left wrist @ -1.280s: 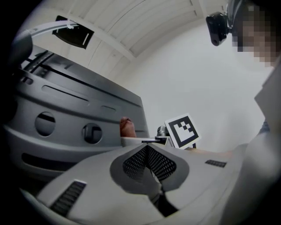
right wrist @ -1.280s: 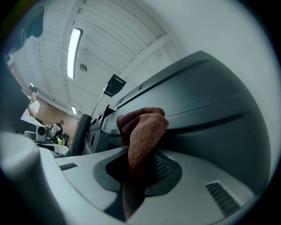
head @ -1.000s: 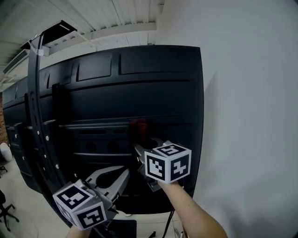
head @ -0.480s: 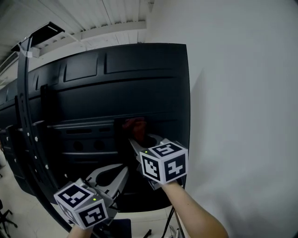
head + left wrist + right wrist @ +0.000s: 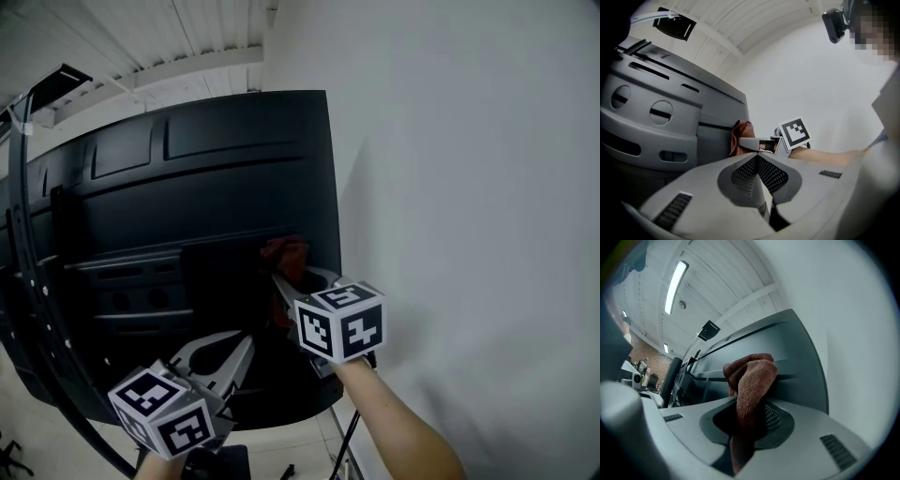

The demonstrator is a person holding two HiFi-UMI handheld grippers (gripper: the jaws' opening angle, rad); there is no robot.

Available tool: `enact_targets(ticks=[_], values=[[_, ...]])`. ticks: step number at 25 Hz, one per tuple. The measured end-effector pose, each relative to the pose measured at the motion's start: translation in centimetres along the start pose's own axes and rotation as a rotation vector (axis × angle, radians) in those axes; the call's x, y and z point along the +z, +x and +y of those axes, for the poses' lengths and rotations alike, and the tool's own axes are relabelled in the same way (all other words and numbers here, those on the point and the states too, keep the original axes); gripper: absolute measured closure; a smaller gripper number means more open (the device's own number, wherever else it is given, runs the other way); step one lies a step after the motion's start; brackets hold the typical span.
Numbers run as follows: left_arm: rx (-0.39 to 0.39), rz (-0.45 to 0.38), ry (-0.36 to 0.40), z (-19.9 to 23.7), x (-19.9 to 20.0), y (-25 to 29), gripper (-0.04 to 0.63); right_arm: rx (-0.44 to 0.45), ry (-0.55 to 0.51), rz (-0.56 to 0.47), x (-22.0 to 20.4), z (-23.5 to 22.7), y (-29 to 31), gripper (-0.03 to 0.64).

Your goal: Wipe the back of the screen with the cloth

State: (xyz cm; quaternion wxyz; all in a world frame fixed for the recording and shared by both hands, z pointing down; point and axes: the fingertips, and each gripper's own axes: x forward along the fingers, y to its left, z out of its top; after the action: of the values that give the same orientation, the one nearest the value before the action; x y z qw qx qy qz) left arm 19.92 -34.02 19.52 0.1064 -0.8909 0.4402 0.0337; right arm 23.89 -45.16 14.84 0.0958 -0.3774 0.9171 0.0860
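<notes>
A rust-brown, knit-textured cloth (image 5: 284, 251) stands out against the matt black back of the screen (image 5: 206, 187). Right of the screen is a plain white wall (image 5: 469, 187), above it white ribbed ceiling panels (image 5: 169, 37). Before it, the pale grey left gripper (image 5: 246, 345) and right gripper (image 5: 284, 281) bear white cubes (image 5: 339, 323) patterned with black squares.

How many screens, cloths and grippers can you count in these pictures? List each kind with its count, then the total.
Screen: 1
Cloth: 1
Grippers: 2 (left gripper, right gripper)
Total: 4
</notes>
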Motion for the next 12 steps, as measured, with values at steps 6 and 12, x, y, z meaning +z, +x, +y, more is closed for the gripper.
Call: enact_targets(ticks=[6, 12], values=[[-0.011, 0.014, -0.001, -0.9, -0.6, 1.7, 0.584, -0.052, 0.006, -0.002, -0.2, -3.6, -2.1, 0.552], [-0.007, 0.016, -0.008, -0.9, -0.9, 2.3, 0.584, -0.068, 0.001, 0.005, -0.1, -4.5, -2.7, 0.552]])
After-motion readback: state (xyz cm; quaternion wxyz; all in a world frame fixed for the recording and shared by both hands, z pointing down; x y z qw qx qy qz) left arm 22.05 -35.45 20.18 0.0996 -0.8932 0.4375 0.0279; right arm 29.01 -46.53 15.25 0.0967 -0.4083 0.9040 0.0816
